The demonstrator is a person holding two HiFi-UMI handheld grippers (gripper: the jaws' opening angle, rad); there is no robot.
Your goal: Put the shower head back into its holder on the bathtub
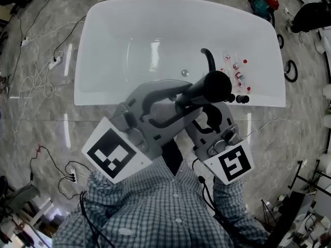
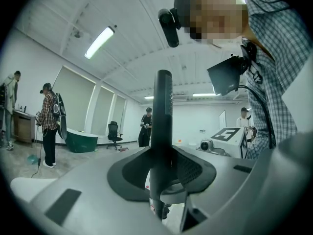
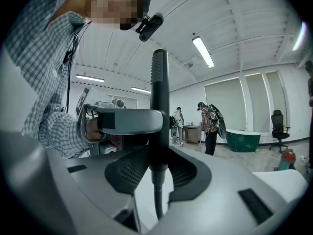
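Observation:
The black shower head [image 1: 213,85] hangs over the near rim of the white bathtub [image 1: 129,45]. Its hose [image 1: 209,59] curls up behind it, inside the tub. My left gripper [image 1: 182,96] comes in from the left and my right gripper [image 1: 211,111] from below, and both are shut on the handle. The handle [image 2: 163,126] stands upright between the dark pads in the left gripper view. It [image 3: 159,106] looks the same in the right gripper view, with the hose [image 3: 157,195] hanging beneath. Dark fittings [image 1: 239,98] sit on the rim just right of the head.
Small bottles with red caps [image 1: 238,75] lie inside the tub at the right. Cables and a power strip [image 1: 55,62] run over the floor on the left. A red tool [image 1: 266,0] lies beyond the tub. People stand far off beside a green tub [image 2: 80,140].

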